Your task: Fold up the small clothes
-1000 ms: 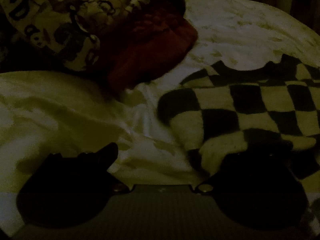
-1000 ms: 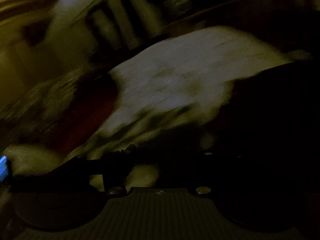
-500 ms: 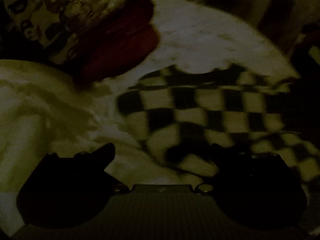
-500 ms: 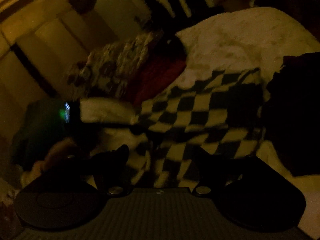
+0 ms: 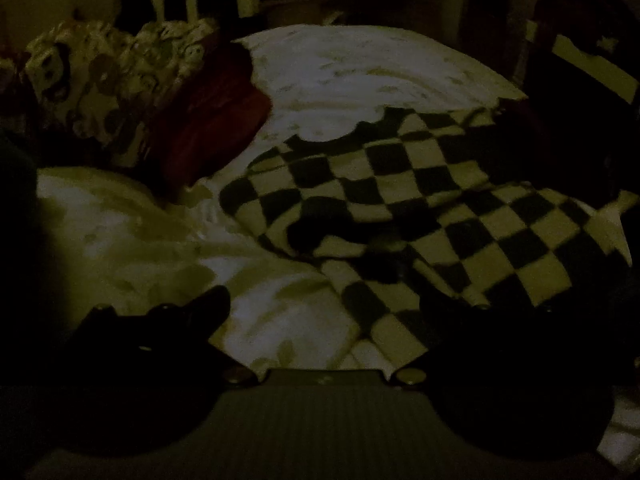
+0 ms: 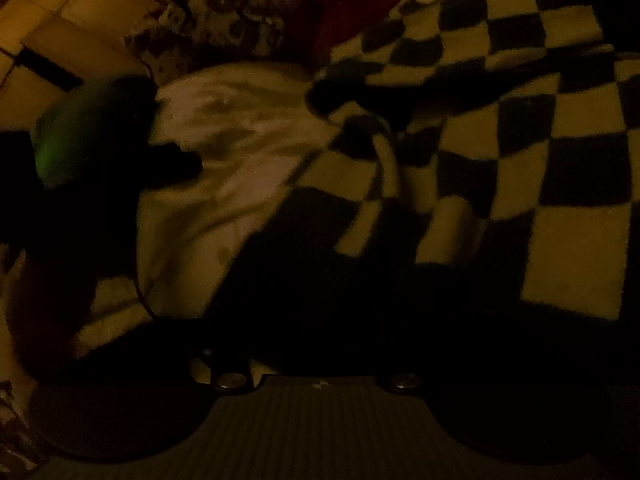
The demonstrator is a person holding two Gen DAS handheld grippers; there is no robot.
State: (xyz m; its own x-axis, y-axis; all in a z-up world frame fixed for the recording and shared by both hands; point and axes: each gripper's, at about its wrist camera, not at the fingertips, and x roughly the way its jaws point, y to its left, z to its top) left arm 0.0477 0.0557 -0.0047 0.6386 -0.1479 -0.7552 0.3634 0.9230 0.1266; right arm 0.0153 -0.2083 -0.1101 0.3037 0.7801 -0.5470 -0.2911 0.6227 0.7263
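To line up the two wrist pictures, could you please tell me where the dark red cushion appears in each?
Left wrist view: the dark red cushion lies upper left, left of the checkered garment.
Right wrist view: dark red cushion at the top edge, centre, partly cut off.
Shared landmark: the floral patterned pillow, left of the cushion in both views.

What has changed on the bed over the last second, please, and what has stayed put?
The right gripper swung from the room toward the checkered cloth and is now low against it, jaws closing, though it is too dark to see a grip. The left gripper drew back, still open, so more of the cloth shows. The red pillow, floral pillow and sheet stayed put.
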